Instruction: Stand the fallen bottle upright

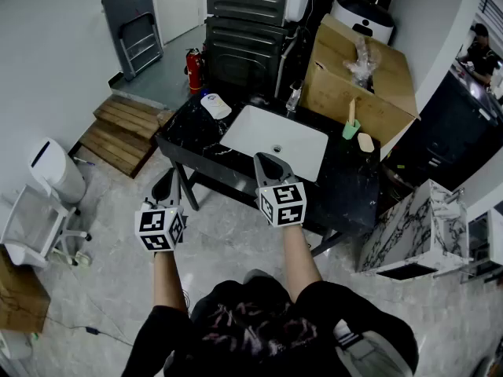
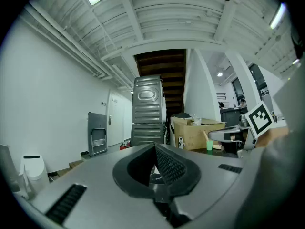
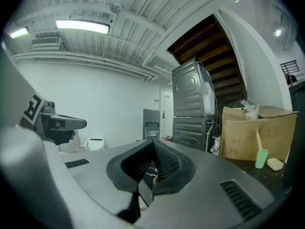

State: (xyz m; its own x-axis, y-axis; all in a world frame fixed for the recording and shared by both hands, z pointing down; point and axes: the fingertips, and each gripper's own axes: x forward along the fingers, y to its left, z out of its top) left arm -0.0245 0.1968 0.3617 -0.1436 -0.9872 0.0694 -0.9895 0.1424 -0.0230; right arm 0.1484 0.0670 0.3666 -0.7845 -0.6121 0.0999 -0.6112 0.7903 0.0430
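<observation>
Showing the left hand-held gripper [image 1: 167, 185] and the right hand-held gripper [image 1: 268, 166] side by side at the near edge of the table [image 1: 354, 188], jaws together on nothing. A white object [image 1: 214, 105], possibly the fallen bottle, lies on the table left of the sink [image 1: 266, 137].

white item [image 1: 215, 106]: too small to identify | cardboard box [image 1: 20, 297]: cut by left edge

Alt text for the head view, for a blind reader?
From above: a person holds the left gripper and right gripper, both shut, before a black counter with a white sink. A white item lies on its left end, a green cup stands at right.
</observation>
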